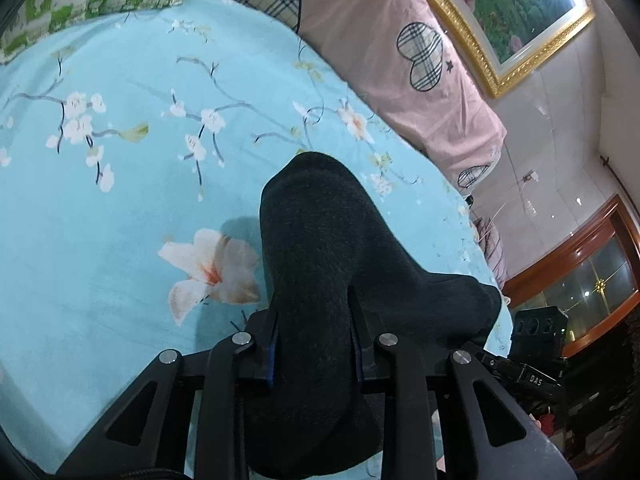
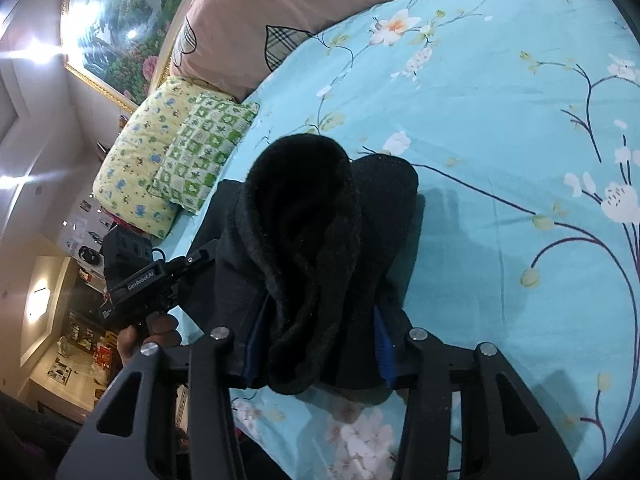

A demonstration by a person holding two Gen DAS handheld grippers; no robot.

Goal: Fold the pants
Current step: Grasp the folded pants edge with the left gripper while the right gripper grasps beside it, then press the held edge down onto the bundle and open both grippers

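The pants point(image 1: 316, 256) are dark, thick and fleecy. In the left wrist view my left gripper point(image 1: 314, 320) is shut on a thick bunch of them, which drapes forward over the fingers and hides the tips. In the right wrist view my right gripper point(image 2: 320, 328) is shut on another bunch of the pants point(image 2: 308, 240), whose fleecy lining shows as folds. The cloth hangs a little above the bed. The other gripper point(image 2: 136, 276) and the hand holding it show at the left of the right wrist view.
The bed has a light blue floral sheet point(image 1: 120, 208). A pink quilt point(image 1: 392, 60) lies along the headboard side. A green and yellow patterned pillow point(image 2: 172, 160) sits at the bed's corner. A framed painting point(image 1: 512, 16) hangs on the wall.
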